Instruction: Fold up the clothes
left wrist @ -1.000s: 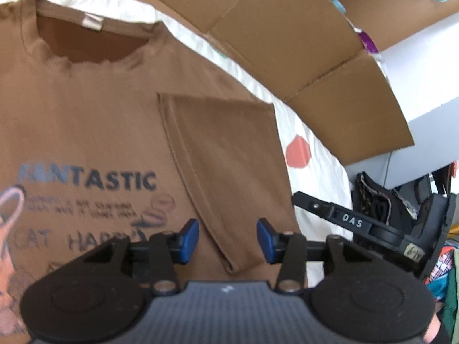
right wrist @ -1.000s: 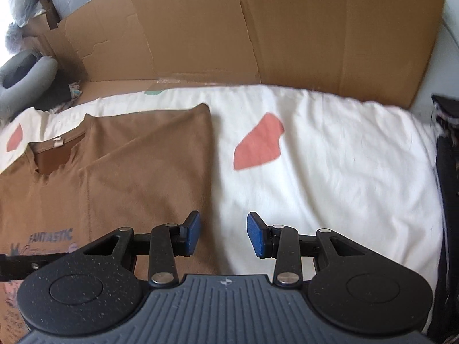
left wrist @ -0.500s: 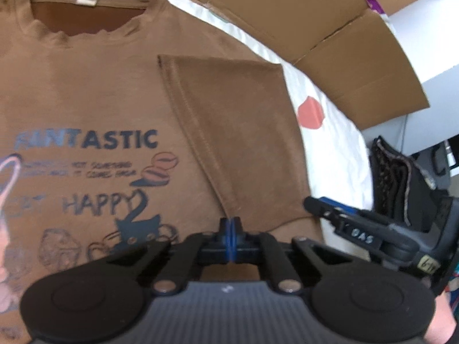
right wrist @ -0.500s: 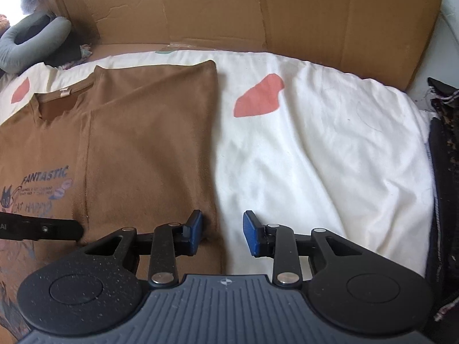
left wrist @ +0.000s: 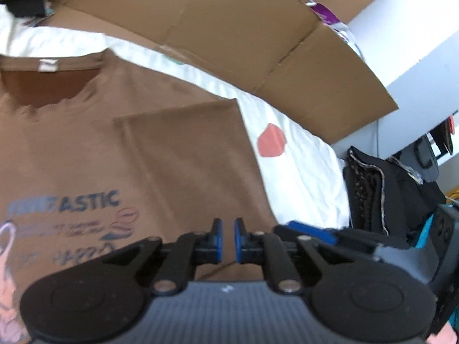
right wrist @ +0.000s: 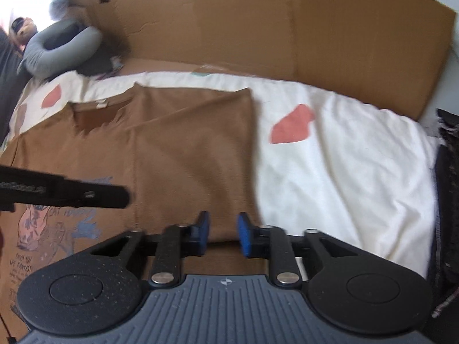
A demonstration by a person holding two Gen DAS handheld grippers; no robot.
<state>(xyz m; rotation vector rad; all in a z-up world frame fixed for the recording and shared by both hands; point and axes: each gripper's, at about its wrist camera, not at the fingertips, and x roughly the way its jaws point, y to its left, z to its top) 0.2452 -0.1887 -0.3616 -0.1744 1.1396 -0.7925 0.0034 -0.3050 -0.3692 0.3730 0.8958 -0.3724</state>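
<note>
Right wrist view: I see everything set against the cardboard wall [right wrist: 287,43] at the far side.
Sheet: white bed sheet [right wrist: 344,172] with red blotches, running out from the foot of the cardboard.
T-shirt: brown T-shirt [right wrist: 186,157] flat on the sheet, print up, just short of the cardboard.
Axis: collar [right wrist: 94,114] points at the cardboard, and the length runs from it toward me.
Flap: one side panel [left wrist: 186,166] is folded in over the front.
Right gripper [right wrist: 222,230]: tongs spread but closing, over the flap's near edge.
Left gripper [left wrist: 225,239]: narrow gap, widening; I cannot tell if cloth is caught.
</note>
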